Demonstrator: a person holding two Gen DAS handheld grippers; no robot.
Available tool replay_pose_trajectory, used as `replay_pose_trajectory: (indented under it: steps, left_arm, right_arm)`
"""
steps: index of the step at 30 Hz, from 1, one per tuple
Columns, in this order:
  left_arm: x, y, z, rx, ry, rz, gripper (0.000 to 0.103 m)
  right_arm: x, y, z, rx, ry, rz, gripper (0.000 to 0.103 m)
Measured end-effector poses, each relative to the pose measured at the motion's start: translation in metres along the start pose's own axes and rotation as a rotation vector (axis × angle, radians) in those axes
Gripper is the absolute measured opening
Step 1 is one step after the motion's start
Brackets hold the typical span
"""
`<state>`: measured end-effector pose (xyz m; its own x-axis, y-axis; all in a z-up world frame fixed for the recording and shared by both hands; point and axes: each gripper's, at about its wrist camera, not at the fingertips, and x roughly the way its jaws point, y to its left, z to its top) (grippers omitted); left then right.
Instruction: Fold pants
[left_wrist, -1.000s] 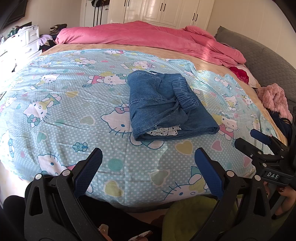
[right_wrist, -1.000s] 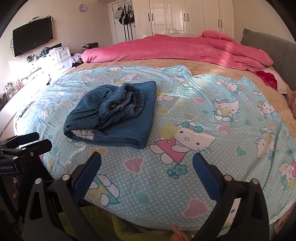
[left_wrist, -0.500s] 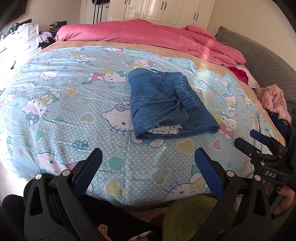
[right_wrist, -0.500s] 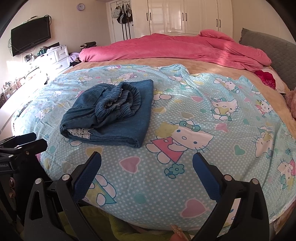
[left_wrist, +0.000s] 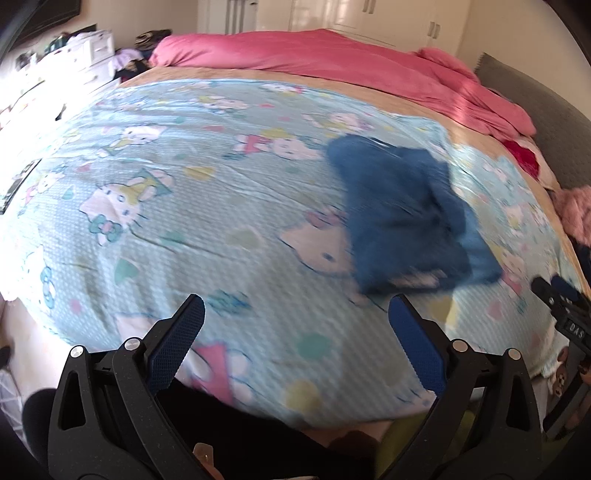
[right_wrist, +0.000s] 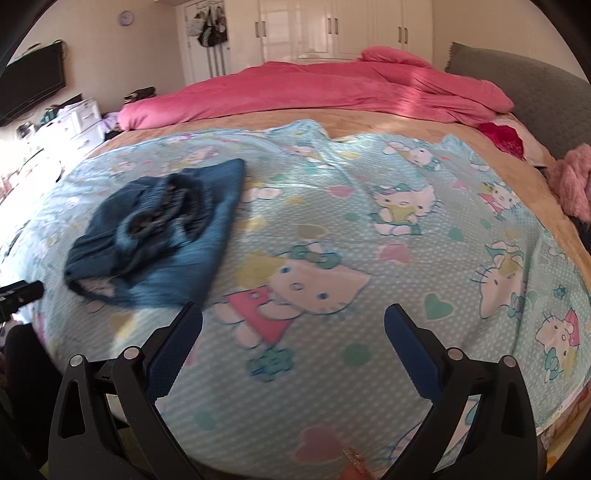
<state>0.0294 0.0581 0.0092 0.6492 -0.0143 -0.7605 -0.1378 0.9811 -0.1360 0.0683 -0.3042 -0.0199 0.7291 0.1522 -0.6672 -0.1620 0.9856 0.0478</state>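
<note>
A folded bundle of dark blue denim pants (right_wrist: 155, 236) lies on a light blue cartoon-cat printed sheet (right_wrist: 369, 258) spread over a wide bed, its gathered elastic waistband on top and a strip of white lace showing at the near edge. In the left wrist view the pants (left_wrist: 406, 214) are smeared by motion blur and sit right of centre. The left gripper (left_wrist: 295, 332) hangs over the near edge of the sheet (left_wrist: 184, 221) with its blue-padded jaws spread wide and nothing between them. The right gripper (right_wrist: 293, 332) is likewise spread apart and empty, with the pants to its left and well apart from it. A rumpled pink duvet (right_wrist: 332, 92) lies along the far side of the bed, on a tan blanket (right_wrist: 258, 120). White wardrobe doors (right_wrist: 332, 29) close off the back wall; their contents cannot be seen.
</note>
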Motion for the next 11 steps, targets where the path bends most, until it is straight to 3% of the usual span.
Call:
replay_pose_trajectory:
  steps: [2,5,11]
  left_arm:
    - [0.01,0.02,0.02,-0.025,0.002,0.03,0.094]
    - [0.033,0.066,0.056,-0.097,0.012,0.137,0.094]
    - [0.099,0.16,0.131,-0.149,0.05,0.369,0.094]
  right_arm:
    - [0.009,-0.019,0.007,0.03,-0.004,-0.032,0.099]
    - [0.021,-0.059,0.024,0.072,-0.018,-0.109,0.099]
    - [0.069,-0.201,0.071,0.211,0.039,-0.407,0.099]
